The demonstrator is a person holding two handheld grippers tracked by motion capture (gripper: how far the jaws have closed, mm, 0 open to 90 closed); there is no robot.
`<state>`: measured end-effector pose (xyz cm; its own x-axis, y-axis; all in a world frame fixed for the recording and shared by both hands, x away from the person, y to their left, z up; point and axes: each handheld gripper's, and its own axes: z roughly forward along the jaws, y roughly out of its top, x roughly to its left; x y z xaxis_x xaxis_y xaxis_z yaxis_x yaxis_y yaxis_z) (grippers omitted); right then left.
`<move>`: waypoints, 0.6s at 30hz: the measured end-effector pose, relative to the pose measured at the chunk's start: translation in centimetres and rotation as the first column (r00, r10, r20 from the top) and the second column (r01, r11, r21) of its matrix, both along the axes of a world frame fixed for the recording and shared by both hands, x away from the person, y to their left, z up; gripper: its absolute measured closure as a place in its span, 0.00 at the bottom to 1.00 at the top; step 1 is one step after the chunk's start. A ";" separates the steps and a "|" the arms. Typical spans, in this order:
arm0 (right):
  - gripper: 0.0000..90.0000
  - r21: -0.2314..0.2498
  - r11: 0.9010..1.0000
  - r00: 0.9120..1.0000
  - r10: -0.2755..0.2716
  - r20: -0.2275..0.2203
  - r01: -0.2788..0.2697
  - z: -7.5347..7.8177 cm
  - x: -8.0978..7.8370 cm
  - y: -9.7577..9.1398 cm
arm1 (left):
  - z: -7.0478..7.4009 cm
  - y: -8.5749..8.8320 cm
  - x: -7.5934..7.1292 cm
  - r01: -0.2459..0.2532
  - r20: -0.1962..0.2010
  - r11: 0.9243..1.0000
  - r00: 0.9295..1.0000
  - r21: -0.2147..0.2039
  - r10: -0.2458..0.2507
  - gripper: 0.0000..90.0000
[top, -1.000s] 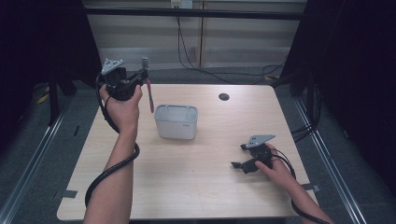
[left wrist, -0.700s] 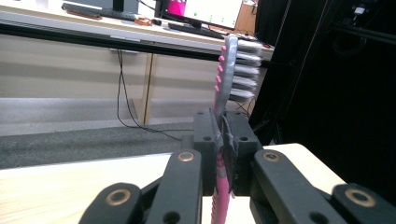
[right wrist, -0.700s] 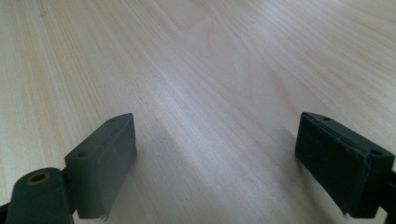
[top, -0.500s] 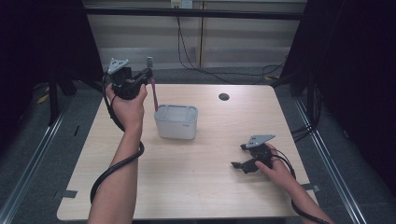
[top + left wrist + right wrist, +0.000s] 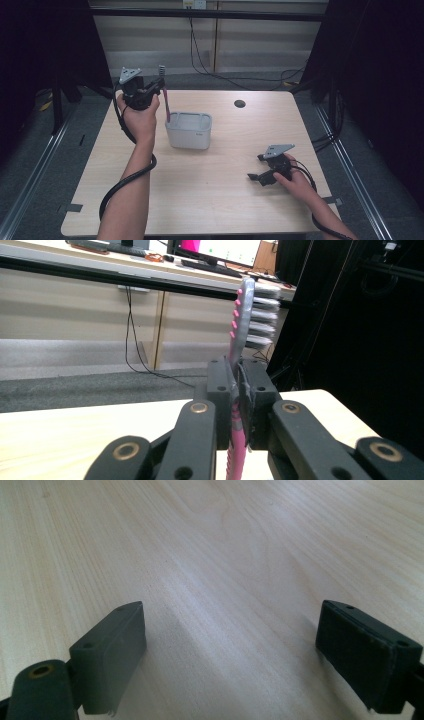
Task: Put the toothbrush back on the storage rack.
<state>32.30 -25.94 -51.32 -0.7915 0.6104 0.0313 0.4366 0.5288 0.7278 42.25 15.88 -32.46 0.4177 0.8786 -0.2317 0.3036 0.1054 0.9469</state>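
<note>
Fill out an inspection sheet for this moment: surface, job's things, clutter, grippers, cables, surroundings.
Surface: light wooden table, with a dark round hole near the far edge.
Job's things: pink toothbrush, upright with its head up; pale container at mid-table.
Clutter: nothing seen.
Grippers: left gripper raised beside the container, shut on the toothbrush; right gripper low over the table, jaws wide apart and empty.
Cables: black cable trailing along the left forearm.
Surroundings: dark curtains at the sides, wall wires behind.
</note>
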 end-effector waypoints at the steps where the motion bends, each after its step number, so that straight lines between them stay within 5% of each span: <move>1: 0.14 -0.001 1.000 1.000 0.001 0.000 -0.001 0.0 0.0 0.0 | -0.1 0.0 0.0 0.001 -0.001 1.000 1.000 -0.001 -0.001 0.94; 18: 0.14 0.000 1.000 1.000 -0.001 -0.004 0.001 0.0 0.0 0.0 | -1.2 -0.3 0.0 -0.007 -0.004 1.000 1.000 -0.003 0.007 0.94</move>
